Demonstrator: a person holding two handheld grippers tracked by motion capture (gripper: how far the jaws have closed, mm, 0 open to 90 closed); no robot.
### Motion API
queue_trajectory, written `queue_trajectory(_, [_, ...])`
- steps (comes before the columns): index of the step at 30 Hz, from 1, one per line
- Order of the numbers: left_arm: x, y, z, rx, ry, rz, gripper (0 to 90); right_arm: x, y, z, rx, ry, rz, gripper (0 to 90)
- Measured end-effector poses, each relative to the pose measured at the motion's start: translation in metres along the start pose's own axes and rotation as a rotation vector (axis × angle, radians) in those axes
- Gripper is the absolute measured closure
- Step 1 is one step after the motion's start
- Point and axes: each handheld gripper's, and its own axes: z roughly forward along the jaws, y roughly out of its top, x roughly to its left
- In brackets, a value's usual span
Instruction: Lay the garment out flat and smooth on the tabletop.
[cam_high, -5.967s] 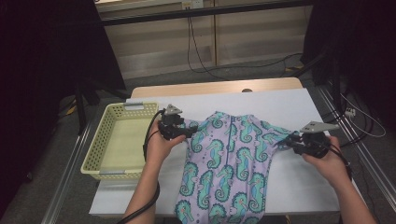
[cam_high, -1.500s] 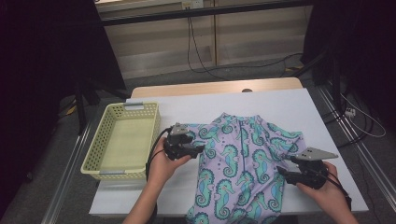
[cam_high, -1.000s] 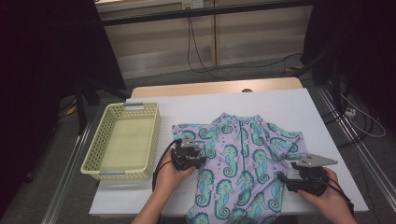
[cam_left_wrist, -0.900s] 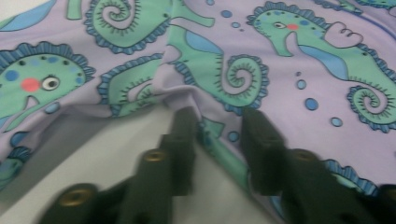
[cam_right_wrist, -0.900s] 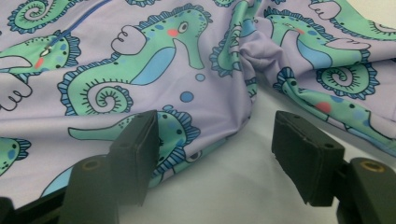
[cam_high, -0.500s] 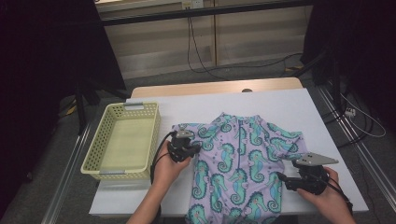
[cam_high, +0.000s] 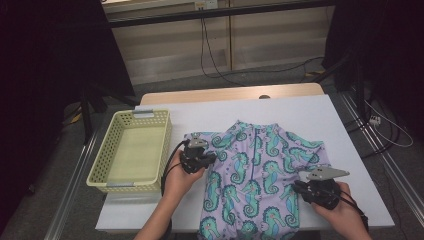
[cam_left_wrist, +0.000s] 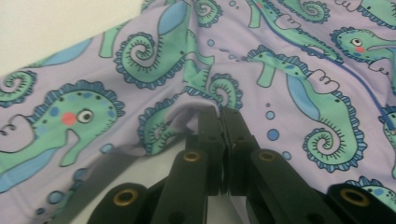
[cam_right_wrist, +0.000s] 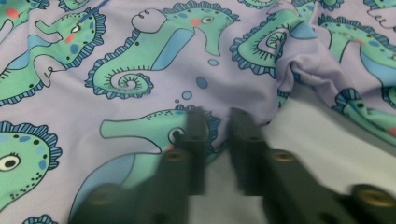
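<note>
A lilac shirt (cam_high: 255, 170) printed with green seahorses lies spread on the white table (cam_high: 300, 112), its lower end hanging over the near edge. My left gripper (cam_high: 206, 158) is at the shirt's left edge; in the left gripper view it (cam_left_wrist: 219, 113) is shut on a bunched fold of the shirt (cam_left_wrist: 289, 93). My right gripper (cam_high: 297, 188) sits at the shirt's right edge. In the right gripper view its jaws stand slightly apart over flat cloth (cam_right_wrist: 140, 56), so the right gripper (cam_right_wrist: 215, 115) is open.
A yellow plastic basket (cam_high: 131, 186) stands on the table's left side, beside my left hand. Bare table shows behind the shirt and to its right. Cables run on the floor beyond the table.
Over the last seconds both grippers pulled the shirt toward the near edge. Since half a second ago the left gripper has barely moved; the right gripper has shifted slightly left along the edge.
</note>
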Motion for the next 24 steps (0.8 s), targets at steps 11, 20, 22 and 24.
queue_trajectory(11, [-0.016, -0.005, 0.002, 0.077, -0.051, -0.001, 86.3, -0.022, -0.015, -0.023, 0.021, -0.02, 0.028, 89.3])
queue_trajectory(20, [0.017, -0.001, -0.01, -0.056, 0.126, -0.021, 46.2, -0.019, -0.003, -0.012, -0.06, -0.039, -0.038, 51.7])
queue_trajectory(22, [0.025, -0.002, -0.008, -0.053, 0.151, -0.032, 42.3, -0.021, 0.0, -0.009, -0.081, -0.049, -0.02, 42.8])
queue_trajectory(24, [0.031, -0.003, -0.004, -0.048, 0.189, -0.027, 43.4, -0.022, 0.002, -0.007, -0.093, -0.052, -0.023, 40.7])
